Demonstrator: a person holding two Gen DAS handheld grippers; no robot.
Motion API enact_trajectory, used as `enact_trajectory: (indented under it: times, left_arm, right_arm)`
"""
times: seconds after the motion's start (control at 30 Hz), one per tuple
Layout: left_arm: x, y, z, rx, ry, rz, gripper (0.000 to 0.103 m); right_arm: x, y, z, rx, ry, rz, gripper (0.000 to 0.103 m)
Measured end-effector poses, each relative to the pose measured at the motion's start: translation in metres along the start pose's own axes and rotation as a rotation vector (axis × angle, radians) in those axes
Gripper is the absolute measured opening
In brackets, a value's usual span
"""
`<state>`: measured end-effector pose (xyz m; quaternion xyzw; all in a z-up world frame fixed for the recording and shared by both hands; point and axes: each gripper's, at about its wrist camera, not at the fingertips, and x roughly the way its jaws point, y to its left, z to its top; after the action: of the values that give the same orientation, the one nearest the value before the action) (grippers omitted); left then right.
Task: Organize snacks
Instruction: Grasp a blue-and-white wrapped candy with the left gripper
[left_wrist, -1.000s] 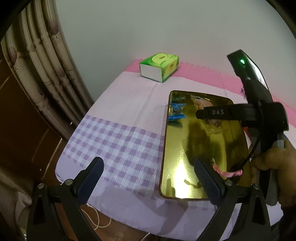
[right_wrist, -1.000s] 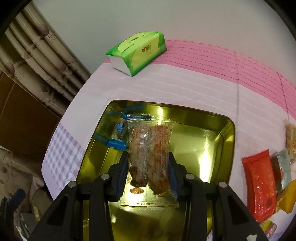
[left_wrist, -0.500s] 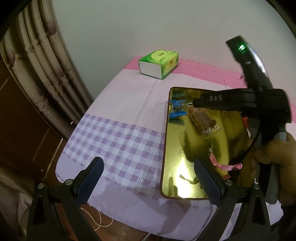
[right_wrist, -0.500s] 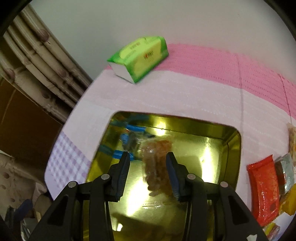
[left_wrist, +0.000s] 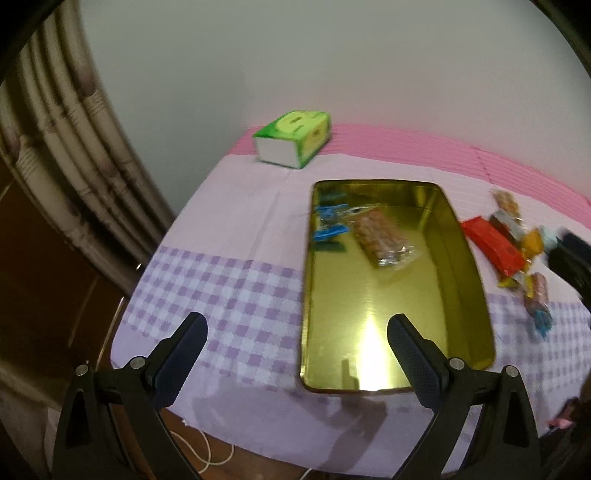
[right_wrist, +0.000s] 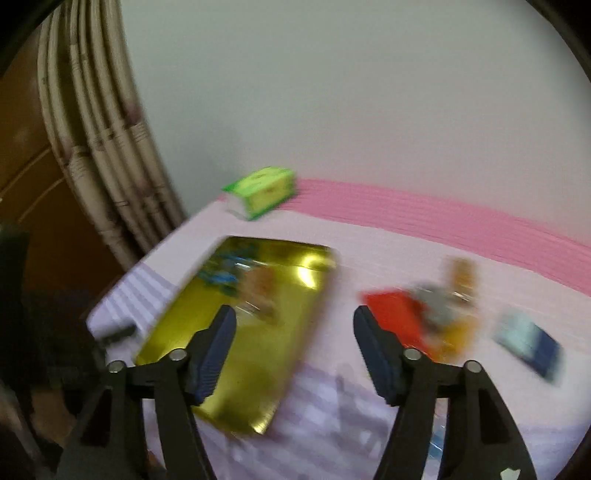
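Note:
A gold tin tray lies on the clothed table. In it rest a clear pack of brown biscuits and a blue-wrapped sweet. Right of the tray lies a heap of snacks, among them a red pack. My left gripper hovers open and empty over the tray's near left corner. My right gripper, jaws opening with nothing between them, hangs above the gap between tray and heap; its view is blurred.
A green tissue box stands at the table's far left corner. A curtain and brown woodwork are left of the table. A white cable lies on the floor below the near edge.
The right gripper let go of the biscuit pack, which now lies in the tray, then pulled back up and to the right and out of the left view. The left gripper stayed put.

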<state>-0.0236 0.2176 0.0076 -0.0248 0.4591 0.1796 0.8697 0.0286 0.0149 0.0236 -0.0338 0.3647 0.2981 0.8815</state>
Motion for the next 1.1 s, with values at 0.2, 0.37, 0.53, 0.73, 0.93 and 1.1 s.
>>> enact_trajectory:
  times: [0.2,0.37,0.53,0.73,0.93,1.1]
  left_arm:
    - [-0.013,-0.025,-0.004,0.097,-0.027,-0.075,0.098]
    - [-0.026,-0.054,-0.006,0.161,0.034,-0.27,0.098]
    - [-0.036,-0.094,0.003,0.198,0.114,-0.412,0.098]
    - [-0.031,-0.172,0.008,0.29,0.231,-0.555,0.098]
    - [0.002,-0.235,0.005,0.317,0.314,-0.57,0.092]
    - [0.035,-0.257,0.0,0.295,0.355,-0.539,0.09]
  right_arm:
    - [-0.065,-0.089,-0.08,0.047,0.071,-0.3,0.065]
    - [-0.097,-0.141,-0.132,0.12,0.13,-0.413,0.065]
    - [-0.114,-0.173,-0.159,0.162,0.14,-0.41,0.066]
    - [-0.124,-0.185,-0.177,0.208,0.112,-0.372,0.069]
    - [-0.131,-0.197,-0.183,0.289,0.065,-0.323,0.07]
    - [-0.13,-0.201,-0.187,0.307,0.067,-0.291,0.073]
